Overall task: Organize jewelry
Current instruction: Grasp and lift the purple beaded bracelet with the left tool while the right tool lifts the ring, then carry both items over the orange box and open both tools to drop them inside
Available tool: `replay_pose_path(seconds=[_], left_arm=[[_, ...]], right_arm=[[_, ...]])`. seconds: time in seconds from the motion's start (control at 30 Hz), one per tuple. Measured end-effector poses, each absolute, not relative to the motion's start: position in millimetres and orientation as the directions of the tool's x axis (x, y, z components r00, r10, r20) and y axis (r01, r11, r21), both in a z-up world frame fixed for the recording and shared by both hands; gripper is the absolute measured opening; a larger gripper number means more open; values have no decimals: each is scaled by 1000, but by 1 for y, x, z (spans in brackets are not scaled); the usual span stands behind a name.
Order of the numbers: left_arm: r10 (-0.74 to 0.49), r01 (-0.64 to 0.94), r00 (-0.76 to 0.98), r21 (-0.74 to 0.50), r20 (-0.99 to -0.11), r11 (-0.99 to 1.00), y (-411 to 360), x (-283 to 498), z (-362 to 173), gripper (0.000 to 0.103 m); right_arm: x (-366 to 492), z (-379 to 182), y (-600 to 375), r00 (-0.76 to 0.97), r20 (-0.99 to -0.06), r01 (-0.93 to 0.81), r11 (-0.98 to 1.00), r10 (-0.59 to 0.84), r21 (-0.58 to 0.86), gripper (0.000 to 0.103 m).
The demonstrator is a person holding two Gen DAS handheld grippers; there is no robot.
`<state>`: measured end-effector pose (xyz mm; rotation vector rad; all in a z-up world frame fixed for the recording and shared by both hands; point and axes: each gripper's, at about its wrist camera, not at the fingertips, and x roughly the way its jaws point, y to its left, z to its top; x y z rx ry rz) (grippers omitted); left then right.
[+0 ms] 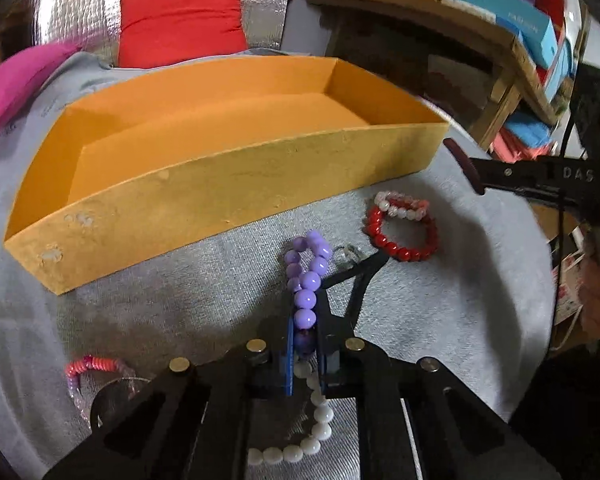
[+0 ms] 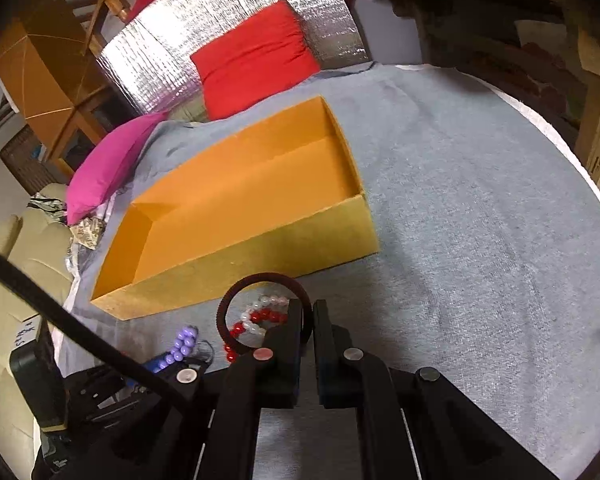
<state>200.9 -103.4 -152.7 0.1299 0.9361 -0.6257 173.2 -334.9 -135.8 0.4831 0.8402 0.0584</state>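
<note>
An open orange box (image 1: 236, 184) lies on the grey cloth, its inside bare; it also shows in the right wrist view (image 2: 260, 248). My left gripper (image 1: 306, 312) is shut on a purple bead bracelet (image 1: 306, 276), held up in front of the box. My right gripper (image 2: 308, 308) is shut on a dark maroon ring bracelet (image 2: 236, 292), held above the cloth; it shows at the right of the left wrist view (image 1: 466, 166). A red bead bracelet (image 1: 400, 240) and a pink-white one (image 1: 400, 206) lie together on the cloth. A white bead bracelet (image 1: 308, 428) lies below my left gripper.
A pink coil bracelet (image 1: 96, 372) lies at the lower left on the cloth. A red cushion (image 2: 256, 56) and a magenta cushion (image 2: 108, 168) sit behind the box. Wooden shelves with boxes (image 1: 512, 28) stand at the right. The cloth's edge (image 2: 560, 128) curves at the far right.
</note>
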Motion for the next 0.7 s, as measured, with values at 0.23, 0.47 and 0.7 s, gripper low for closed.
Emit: replay_pose_path(seconds=[0.23, 0.47, 0.7], left_arm=[[-528, 578, 454, -215, -718, 788, -82, 195, -124, 10], [-562, 572, 552, -211, -616, 793, -73, 213, -77, 10], [-453, 463, 613, -170, -647, 870, -55, 287, -60, 10]], right_arm=[[176, -124, -315, 709, -653, 85, 887, 266, 454, 6], [191, -103, -289, 770, -585, 33, 900, 255, 435, 6], [239, -95, -264, 769, -609, 75, 920, 193, 386, 6]])
